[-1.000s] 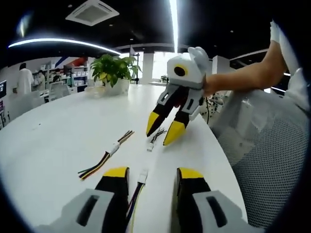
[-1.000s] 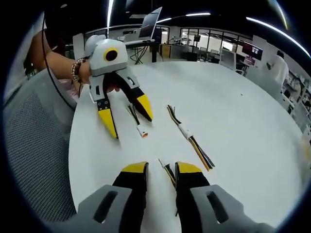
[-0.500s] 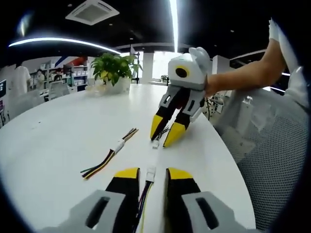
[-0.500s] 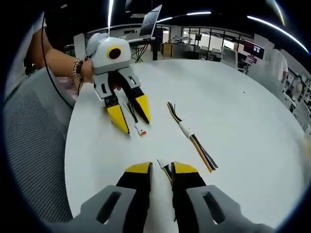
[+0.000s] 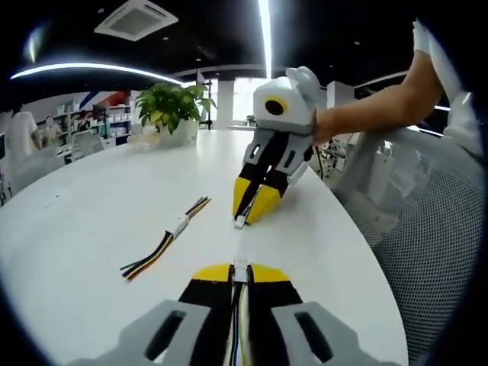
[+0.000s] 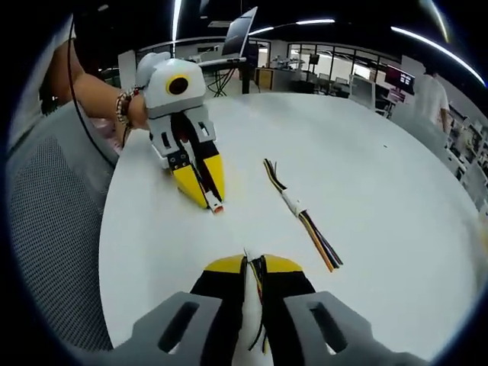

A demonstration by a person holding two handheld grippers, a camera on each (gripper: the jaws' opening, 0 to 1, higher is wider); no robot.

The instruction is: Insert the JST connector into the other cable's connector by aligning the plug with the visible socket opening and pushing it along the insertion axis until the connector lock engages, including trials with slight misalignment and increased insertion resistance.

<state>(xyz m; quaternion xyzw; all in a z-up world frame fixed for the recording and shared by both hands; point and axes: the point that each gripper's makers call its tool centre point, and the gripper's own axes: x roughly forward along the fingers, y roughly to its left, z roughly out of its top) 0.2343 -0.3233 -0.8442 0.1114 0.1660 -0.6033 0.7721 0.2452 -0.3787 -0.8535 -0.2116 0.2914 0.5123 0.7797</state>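
Left gripper view: the left tongs (image 5: 240, 273), yellow-tipped, are clamped together on a multicoloured wire cable (image 5: 238, 328) whose small white connector (image 5: 240, 266) pokes out just past the tips, over the round white counter (image 5: 91, 229). Ahead, the right tongs (image 5: 249, 207), held by a person's hand (image 5: 319, 128), are pinched together on a second cable, its white connector end (image 5: 239, 222) touching the counter. The two connectors are near each other but apart. A third, already joined pair of cables (image 5: 169, 235) lies loose to the left. A potted green plant (image 5: 174, 110) stands at the far edge.

Right gripper view: the right tongs (image 6: 252, 265) are closed on thin dark and yellow wires (image 6: 258, 278). Opposite, the left tongs (image 6: 204, 192) grip their cable, with the white, orange-tipped connector (image 6: 216, 205) at the tips. The joined cables (image 6: 300, 213) lie to the right. A grey mesh chair (image 6: 53, 221) sits beside the counter (image 6: 381, 191).
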